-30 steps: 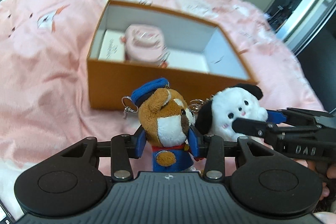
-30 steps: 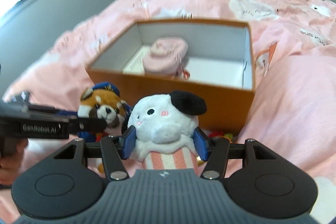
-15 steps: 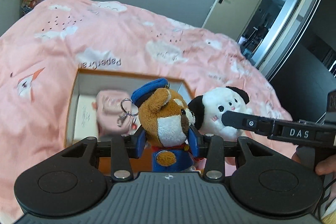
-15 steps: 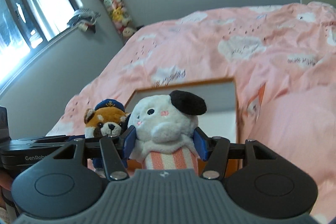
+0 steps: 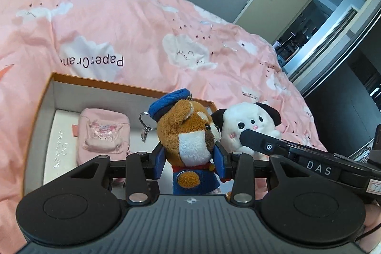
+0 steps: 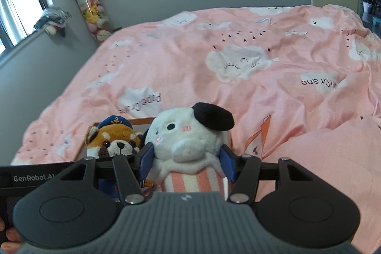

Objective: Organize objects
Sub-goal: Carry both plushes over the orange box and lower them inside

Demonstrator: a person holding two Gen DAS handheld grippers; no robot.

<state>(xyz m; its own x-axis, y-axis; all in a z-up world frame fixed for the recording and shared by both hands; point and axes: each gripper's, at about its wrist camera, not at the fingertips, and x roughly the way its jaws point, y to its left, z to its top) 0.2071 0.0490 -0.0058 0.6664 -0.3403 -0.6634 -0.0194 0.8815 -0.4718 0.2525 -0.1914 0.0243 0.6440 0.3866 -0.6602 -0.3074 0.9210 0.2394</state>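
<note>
We hold the capped fox plush (image 5: 188, 142) clamped in the left hand-held gripper (image 5: 189, 160) and the white dog plush (image 6: 188, 142) clamped in the right hand-held gripper (image 6: 188, 163), both above the orange box (image 5: 45, 97) on the bed (image 5: 142, 27). Only the pink pouch (image 5: 103, 132) lies inside the box, near its left wall. By our reckoning both plushes remain to be lowered in and released.

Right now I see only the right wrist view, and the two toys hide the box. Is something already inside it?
Observer: Yes. In the left wrist view a pink pouch lies in the orange box, toward its left side.
Operator: Is there free floor beside it?
Observer: Yes, bare floor shows between the pouch and the red panda plush.
Operator: Does anything hang from that plush?
Observer: A metal keyring hangs from its cap.
</note>
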